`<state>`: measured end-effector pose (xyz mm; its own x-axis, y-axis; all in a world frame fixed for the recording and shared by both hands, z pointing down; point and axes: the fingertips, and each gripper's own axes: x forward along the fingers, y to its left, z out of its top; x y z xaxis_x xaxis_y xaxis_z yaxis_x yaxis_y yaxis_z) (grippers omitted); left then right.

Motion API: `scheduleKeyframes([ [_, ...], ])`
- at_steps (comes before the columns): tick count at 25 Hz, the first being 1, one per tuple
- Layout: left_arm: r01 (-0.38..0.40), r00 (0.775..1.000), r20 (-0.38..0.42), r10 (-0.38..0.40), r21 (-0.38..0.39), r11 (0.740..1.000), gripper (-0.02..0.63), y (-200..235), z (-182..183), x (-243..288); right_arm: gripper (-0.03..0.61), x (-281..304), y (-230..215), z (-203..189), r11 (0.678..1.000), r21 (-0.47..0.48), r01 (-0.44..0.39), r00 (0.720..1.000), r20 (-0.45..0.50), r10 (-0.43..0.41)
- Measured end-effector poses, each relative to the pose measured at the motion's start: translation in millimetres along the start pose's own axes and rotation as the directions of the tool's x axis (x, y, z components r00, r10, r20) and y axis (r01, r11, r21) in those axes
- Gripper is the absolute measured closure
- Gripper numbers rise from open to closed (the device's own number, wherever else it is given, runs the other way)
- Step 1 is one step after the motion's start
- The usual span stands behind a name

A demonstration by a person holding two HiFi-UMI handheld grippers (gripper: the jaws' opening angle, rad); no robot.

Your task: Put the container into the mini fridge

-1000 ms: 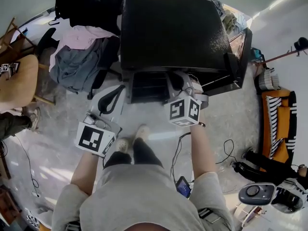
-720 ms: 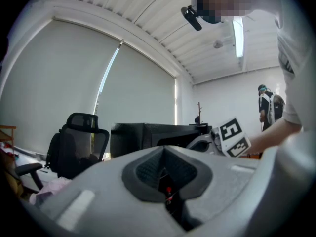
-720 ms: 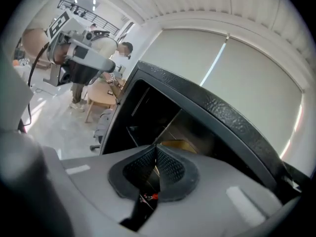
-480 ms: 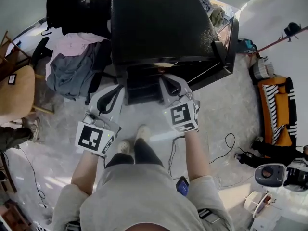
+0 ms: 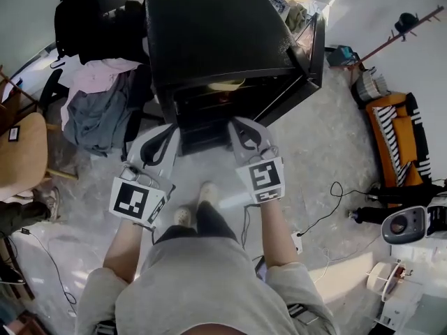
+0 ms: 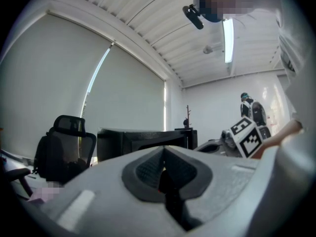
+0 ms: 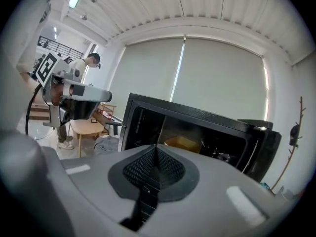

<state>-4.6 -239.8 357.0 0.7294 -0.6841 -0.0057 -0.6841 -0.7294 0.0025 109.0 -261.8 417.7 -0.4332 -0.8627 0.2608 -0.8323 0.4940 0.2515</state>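
The black mini fridge [image 5: 216, 33] stands on the floor with its door [image 5: 307, 54] swung open to the right. A yellowish container [image 5: 227, 85] sits on a shelf inside, also visible as the container [image 7: 183, 143] in the right gripper view. My right gripper [image 5: 234, 123] hovers just in front of the opening, shut and empty, with its pads [image 7: 156, 149] meeting. My left gripper [image 5: 171, 128] is lower left of the opening, also shut and empty. In the left gripper view the fridge [image 6: 143, 139] lies beyond the closed pads [image 6: 164, 149].
A heap of clothes [image 5: 98, 103] and a black office chair [image 6: 66, 142] stand left of the fridge. A wooden table [image 5: 21, 159] is at the far left. Cables [image 5: 328, 208] run over the floor at the right, near an orange striped seat [image 5: 398, 131].
My right gripper has drawn back from the fridge opening toward the person. The container now shows on the shelf inside. The left gripper has barely moved.
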Motion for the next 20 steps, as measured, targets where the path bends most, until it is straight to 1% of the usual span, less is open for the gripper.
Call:
scheduleKeyframes([
  [5,0.032,0.999,0.008,-0.032,0.004,0.999,0.612,-9.4,4.0,-8.6,0.578,-22.6,8.5,6.2,0.997,0.058,0.047,0.998,0.034,-0.049],
  [12,0.064,0.998,0.021,-0.064,0.015,0.998,0.612,-22.5,12.5,-20.4,0.578,-54.9,18.5,18.8,0.990,0.096,0.104,0.991,0.072,-0.111],
  [20,0.077,0.996,0.035,-0.078,0.025,0.997,0.612,-32.2,21.4,-34.6,0.578,-84.2,29.3,33.7,0.982,0.123,0.144,0.981,0.113,-0.158],
])
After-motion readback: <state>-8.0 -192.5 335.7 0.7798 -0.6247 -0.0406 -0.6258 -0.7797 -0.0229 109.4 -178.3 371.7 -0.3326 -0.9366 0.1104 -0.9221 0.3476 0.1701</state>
